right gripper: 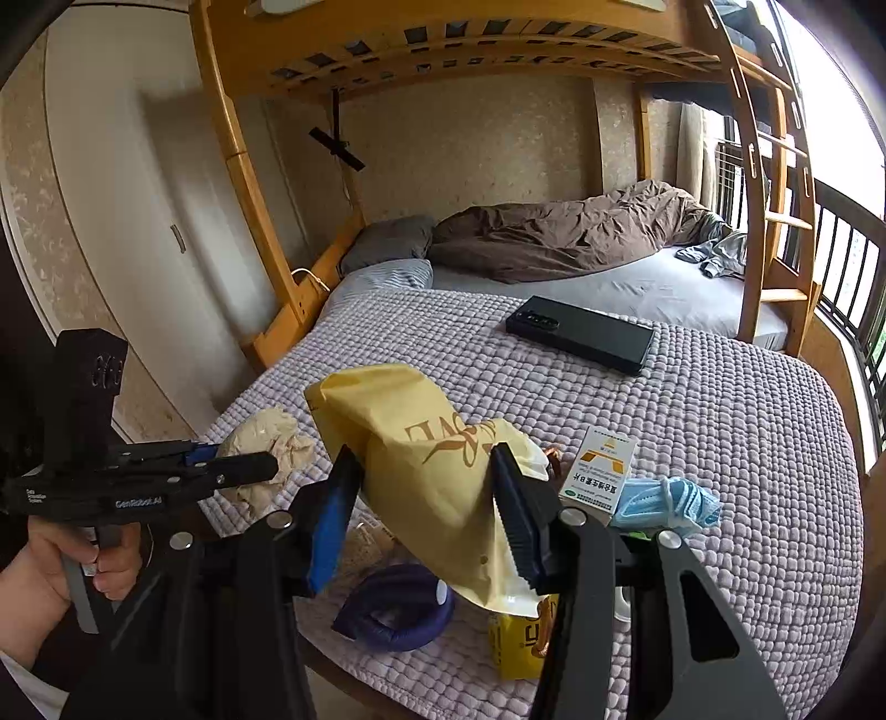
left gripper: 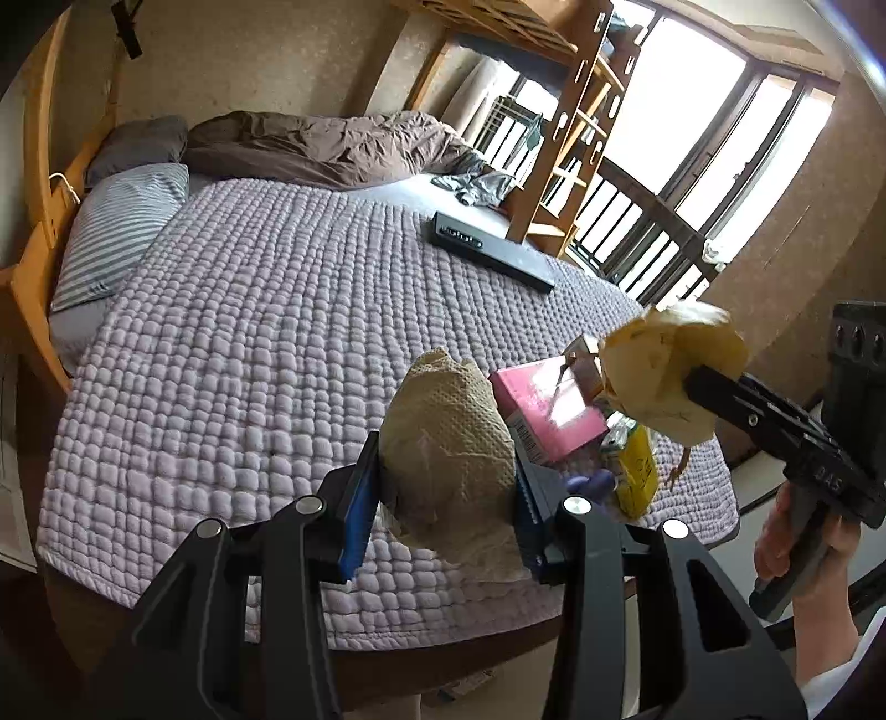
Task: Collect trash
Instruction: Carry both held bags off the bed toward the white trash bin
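Our left gripper (left gripper: 446,498) pinches a crumpled brown paper wad (left gripper: 448,448), hiding the quilt (left gripper: 249,343) beneath. Our right gripper (right gripper: 426,498) pinches a yellow bag (right gripper: 421,459) above the bed; the purple ring (right gripper: 398,609) and yellow carton (right gripper: 515,648) are partly covered.

Your widest free room lay on the quilt (left gripper: 249,354), from the trash pile (right gripper: 554,526) toward the striped pillow (left gripper: 122,232): bare bedding there. Beyond the pile, a black flat device (right gripper: 581,335) lay across the quilt, well apart from it. Past that device, the ladder post (right gripper: 753,232) stood at the bed's edge, and the upper bunk slats (right gripper: 470,50) closed off the space overhead. Around the pile itself, a medicine box (right gripper: 601,471), a blue mask (right gripper: 670,501) and a purple ring (right gripper: 398,609) crowded the near edge.
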A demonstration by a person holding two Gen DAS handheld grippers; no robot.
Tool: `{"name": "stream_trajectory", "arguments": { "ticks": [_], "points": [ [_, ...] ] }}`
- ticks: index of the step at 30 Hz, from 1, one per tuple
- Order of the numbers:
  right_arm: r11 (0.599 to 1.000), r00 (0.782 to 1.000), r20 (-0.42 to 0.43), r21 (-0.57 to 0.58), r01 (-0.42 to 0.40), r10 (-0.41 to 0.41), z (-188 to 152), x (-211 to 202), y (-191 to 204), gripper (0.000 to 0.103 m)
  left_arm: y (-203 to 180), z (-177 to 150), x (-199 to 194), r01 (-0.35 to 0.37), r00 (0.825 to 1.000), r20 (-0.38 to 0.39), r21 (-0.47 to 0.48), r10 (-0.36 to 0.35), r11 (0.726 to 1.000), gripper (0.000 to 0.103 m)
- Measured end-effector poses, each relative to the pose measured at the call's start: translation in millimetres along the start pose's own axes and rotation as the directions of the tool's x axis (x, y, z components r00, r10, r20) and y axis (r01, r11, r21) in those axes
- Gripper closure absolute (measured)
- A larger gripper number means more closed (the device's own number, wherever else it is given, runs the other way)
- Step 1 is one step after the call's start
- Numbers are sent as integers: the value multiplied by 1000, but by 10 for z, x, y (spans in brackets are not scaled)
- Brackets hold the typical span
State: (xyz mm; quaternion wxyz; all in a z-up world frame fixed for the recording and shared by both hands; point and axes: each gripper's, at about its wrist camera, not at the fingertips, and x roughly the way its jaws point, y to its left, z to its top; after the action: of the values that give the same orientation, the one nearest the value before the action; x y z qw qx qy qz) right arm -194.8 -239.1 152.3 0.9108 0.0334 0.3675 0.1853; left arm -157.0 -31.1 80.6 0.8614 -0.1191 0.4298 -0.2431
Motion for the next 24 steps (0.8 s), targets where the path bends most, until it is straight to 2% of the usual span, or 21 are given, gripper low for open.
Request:
{"name": "stream_trajectory", "arguments": {
  "ticks": [10,15,17,18,20,24],
  "points": [
    [1000,1000,26,-11,17,-17,-115,-391,88,55,-368,-7,-96,5,1000,-8,65,-4,998,59],
    [997,998,-22,-43,65,-66,-269,-299,131,54,-482,-97,43,4,999,-44,90,-1,996,59],
    [998,998,-22,-47,52,-53,-321,-274,158,32,-477,-133,101,11,998,-55,81,-7,997,59],
    [998,999,-23,-59,36,-37,-355,-260,196,30,-472,-159,139,5,998,-64,76,0,997,59],
    [993,999,-18,-109,39,-41,-404,-258,310,17,-463,-185,172,2,998,-70,78,3,997,59],
    [955,988,5,-254,153,-157,-431,-144,510,13,-431,-211,179,-2,998,-59,72,6,997,59]
  ]
}}
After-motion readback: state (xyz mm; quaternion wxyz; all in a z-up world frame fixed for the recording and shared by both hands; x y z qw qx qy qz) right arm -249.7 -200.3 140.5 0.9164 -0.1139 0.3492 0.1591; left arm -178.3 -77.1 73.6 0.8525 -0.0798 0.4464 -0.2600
